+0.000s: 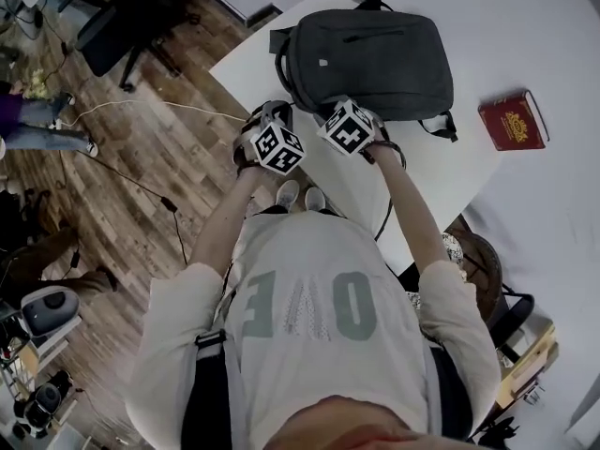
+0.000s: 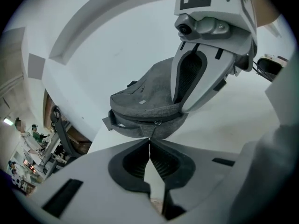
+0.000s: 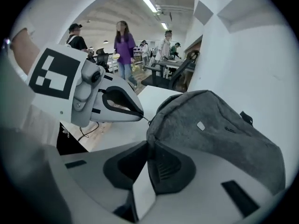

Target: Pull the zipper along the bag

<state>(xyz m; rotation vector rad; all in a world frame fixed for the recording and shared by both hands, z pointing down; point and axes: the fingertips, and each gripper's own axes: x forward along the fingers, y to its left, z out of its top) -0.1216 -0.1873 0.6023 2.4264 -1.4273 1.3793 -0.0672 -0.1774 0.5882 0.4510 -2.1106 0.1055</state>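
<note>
My left tongs [image 2: 149,143] pinched zipper pull [image 2: 157,123] of dark grey fabric backpack [image 2: 149,101]; right tongs [image 3: 148,143], 2 o'clock, clamped its rim. Hard tug could slip pull free.

The bench [image 1: 441,172] is white and plain, seen from steeply above, with its near corner pointing toward the viewer. A dark grey backpack [image 1: 370,64] lies flat on it close to the left edge (its straps loop out at the left side and a handle shows at the far end). A red book [image 1: 512,120] with a gold emblem lies well apart to the right, on bare surface.
</note>
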